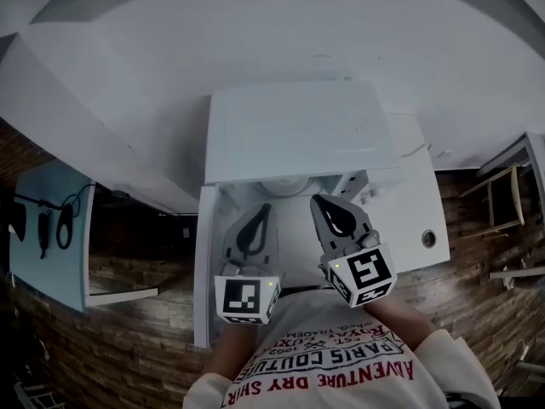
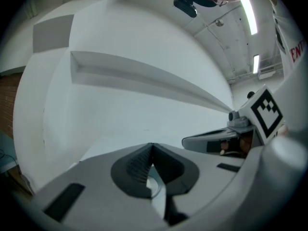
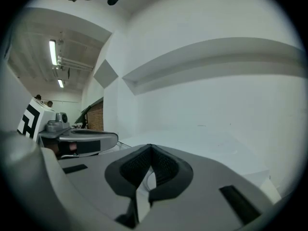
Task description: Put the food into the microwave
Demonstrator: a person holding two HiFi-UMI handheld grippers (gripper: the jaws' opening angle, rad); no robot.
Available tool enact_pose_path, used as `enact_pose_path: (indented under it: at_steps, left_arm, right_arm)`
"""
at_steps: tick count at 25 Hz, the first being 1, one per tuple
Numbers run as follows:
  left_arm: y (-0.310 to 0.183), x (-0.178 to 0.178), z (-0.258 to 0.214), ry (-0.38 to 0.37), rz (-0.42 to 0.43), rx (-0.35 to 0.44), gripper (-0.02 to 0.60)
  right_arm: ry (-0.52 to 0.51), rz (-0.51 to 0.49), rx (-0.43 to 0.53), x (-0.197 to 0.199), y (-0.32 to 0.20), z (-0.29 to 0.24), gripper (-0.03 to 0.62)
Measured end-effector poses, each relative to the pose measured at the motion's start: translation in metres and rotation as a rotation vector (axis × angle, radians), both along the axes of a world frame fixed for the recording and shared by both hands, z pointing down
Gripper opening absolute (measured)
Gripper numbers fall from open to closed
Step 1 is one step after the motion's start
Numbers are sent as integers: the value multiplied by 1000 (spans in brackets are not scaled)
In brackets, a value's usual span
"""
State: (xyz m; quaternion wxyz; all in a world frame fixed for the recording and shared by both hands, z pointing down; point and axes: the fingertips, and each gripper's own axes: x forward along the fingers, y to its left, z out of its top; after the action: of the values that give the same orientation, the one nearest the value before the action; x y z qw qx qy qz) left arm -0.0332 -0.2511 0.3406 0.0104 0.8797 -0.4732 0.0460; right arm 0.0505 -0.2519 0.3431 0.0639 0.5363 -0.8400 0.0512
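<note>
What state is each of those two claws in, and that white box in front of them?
Left gripper: jaws shut.
Right gripper: jaws shut.
Microwave: its door looks open, swung left.

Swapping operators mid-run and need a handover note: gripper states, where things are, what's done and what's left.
Left hand-held gripper: jaws together, apparently pinching the left rim of the pale dish.
Right hand-held gripper: jaws together, apparently on the dish's right rim.
Position: both are side by side, pointing roughly level, in front of the white microwave. Its door looks swung open on the left.
Done: the dish is up at the opening, held between the two grippers.
Left: slide it inside, release it, withdraw and shut the door.
The dish's contents can't be seen.
</note>
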Motion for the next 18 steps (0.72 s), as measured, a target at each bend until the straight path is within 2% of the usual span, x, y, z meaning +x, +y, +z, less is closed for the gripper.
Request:
enact_pose_path:
  at_steps: [10, 18]
  left_arm:
    - [-2, -4, 6, -14, -8, -14, 3]
    - [-10, -9, 3, -8, -21, -13, 3]
  right_arm:
    - [-49, -11, -36, 0, -1, 7, 11]
    - [-52, 2, -7, 0, -8, 1, 11]
